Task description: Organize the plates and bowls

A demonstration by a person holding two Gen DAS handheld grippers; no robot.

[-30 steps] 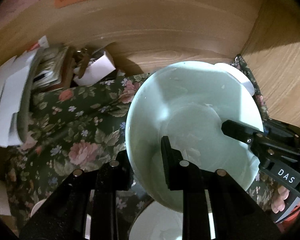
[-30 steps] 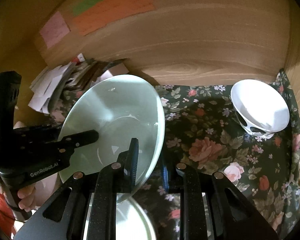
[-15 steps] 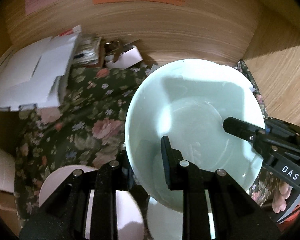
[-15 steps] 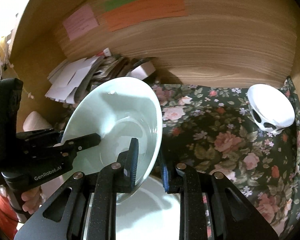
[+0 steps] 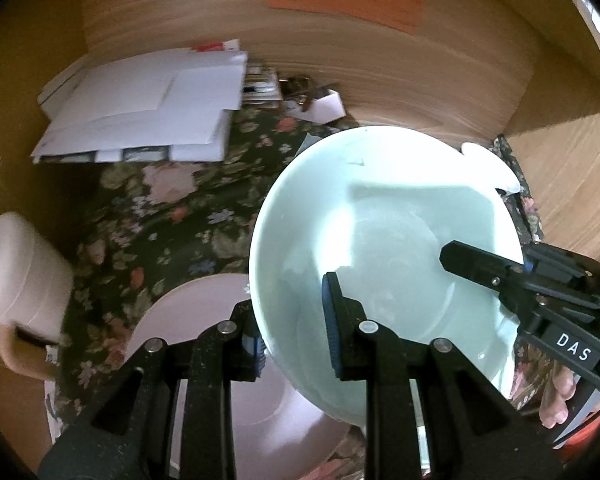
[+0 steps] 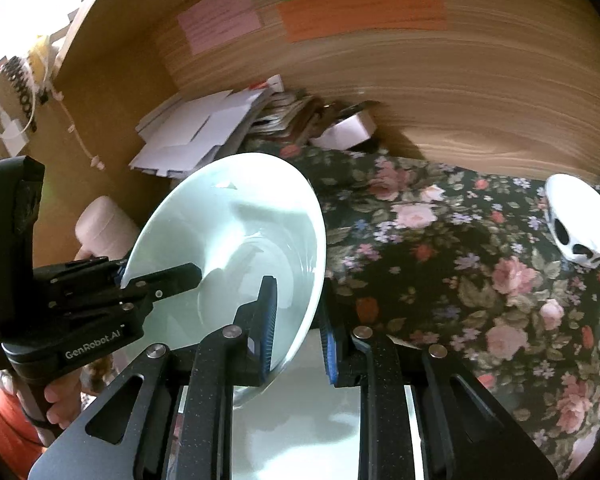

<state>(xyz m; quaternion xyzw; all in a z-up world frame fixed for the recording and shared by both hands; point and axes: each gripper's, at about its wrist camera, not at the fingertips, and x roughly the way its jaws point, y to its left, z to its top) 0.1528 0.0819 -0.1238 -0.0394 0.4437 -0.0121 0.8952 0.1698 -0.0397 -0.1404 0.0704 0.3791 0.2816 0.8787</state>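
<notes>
A pale green bowl (image 5: 384, 240) is held in the air by both grippers, above the flowered tablecloth (image 6: 440, 256). My left gripper (image 5: 296, 320) is shut on its near-left rim. My right gripper (image 6: 298, 320) is shut on its right rim; the bowl (image 6: 236, 240) tilts in the right wrist view. A pink plate (image 5: 204, 320) lies below the bowl on the left. A white plate (image 6: 300, 420) lies under the right gripper. A white bowl with cut-out holes (image 6: 580, 220) stands at the far right.
A pink mug (image 5: 20, 272) stands at the left. White papers and envelopes (image 5: 148, 112) and small clutter lie at the back left. Wooden walls with coloured notes (image 6: 360, 8) close the back and right sides.
Both grippers have lifted and drawn the green bowl back and to the left. The pink plate and the mug have come into the left wrist view, and the white plate shows more under the right gripper.
</notes>
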